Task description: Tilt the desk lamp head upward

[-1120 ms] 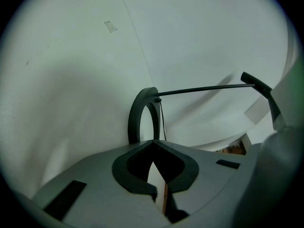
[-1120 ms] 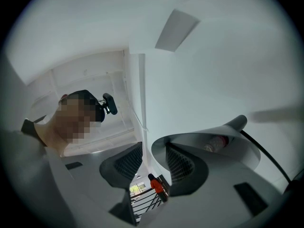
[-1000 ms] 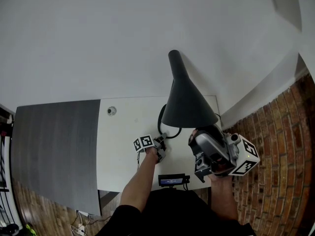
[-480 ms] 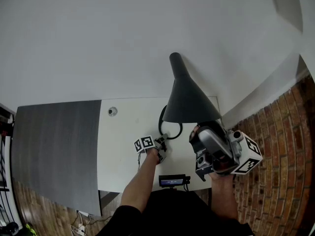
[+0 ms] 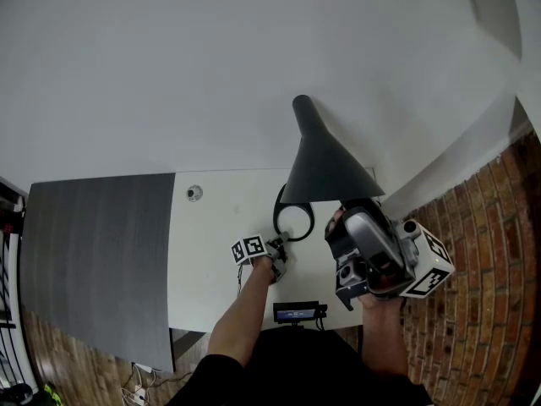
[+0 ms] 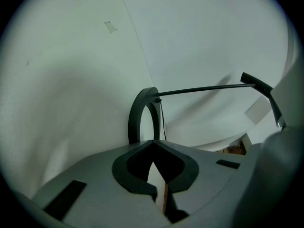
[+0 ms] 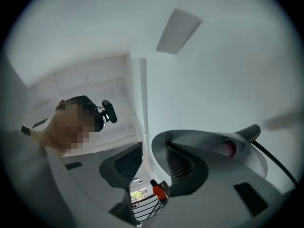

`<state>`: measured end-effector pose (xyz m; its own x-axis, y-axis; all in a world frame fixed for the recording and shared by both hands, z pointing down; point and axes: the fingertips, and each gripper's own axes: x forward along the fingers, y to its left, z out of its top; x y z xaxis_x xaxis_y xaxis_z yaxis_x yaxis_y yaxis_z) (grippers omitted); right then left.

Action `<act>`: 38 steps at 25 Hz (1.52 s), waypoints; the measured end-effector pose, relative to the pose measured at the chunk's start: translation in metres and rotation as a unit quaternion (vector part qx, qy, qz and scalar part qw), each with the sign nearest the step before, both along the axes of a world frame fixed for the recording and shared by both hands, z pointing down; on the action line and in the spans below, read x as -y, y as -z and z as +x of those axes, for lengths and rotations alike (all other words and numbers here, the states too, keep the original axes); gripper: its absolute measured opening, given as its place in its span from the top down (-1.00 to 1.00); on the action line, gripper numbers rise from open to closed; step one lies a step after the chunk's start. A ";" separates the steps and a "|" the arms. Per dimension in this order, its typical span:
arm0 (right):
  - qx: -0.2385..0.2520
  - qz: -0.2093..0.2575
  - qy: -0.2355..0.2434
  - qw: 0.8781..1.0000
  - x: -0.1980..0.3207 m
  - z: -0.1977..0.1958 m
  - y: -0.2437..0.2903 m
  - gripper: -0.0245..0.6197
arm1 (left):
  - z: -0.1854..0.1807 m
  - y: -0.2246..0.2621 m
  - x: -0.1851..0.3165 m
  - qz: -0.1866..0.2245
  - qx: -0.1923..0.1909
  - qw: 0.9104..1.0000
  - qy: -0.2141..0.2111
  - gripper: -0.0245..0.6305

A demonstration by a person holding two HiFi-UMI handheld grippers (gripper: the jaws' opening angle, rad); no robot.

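The right tool (image 5: 353, 212), clamped on the rim of the black conical lamp head (image 5: 323, 163) above the white tabletop's (image 5: 211, 260) right edge, has swung it higher. The left tool (image 5: 277, 245), jaws together, steadies the black ring base (image 5: 275, 214). The tilt looks nearly done.

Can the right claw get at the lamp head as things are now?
Yes, it looks so: the right claw is clamped on the lamp head at its lower rim with nothing between, and the left claw sits low at the base ring, out of its way.
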<state>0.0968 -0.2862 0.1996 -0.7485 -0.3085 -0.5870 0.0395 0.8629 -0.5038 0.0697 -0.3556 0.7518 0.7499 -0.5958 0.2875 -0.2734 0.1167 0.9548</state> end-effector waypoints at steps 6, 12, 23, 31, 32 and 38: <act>0.007 -0.003 -0.003 1.000 0.004 -0.001 0.007 0.42 | -0.001 0.000 0.000 -0.002 0.001 1.000 0.003 0.89; 0.011 -0.004 -0.004 1.000 0.008 -0.001 0.011 0.42 | 0.000 -0.001 0.000 -0.001 0.000 1.000 0.003 0.89; 0.016 -0.007 -0.003 1.000 0.015 -0.001 0.018 0.42 | 0.000 -0.001 0.000 -0.002 0.000 1.000 0.002 0.89; 0.024 -0.013 -0.002 1.000 0.020 -0.002 0.023 0.42 | 0.000 -0.001 0.000 -0.004 0.002 1.000 -0.005 0.89; 0.025 -0.013 -0.002 1.000 0.020 -0.002 0.024 0.42 | 0.000 -0.001 0.000 -0.004 0.002 1.000 -0.005 0.89; 0.026 -0.007 -0.010 1.000 0.021 -0.001 0.027 0.42 | 0.001 -0.001 -0.001 -0.005 0.001 1.000 -0.007 0.89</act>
<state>0.0953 -0.3071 0.1721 -0.7108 -0.3314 -0.6204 0.0492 0.8565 -0.5139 0.0707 -0.3549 0.7526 0.7574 -0.5821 0.2957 -0.2777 0.1227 0.9528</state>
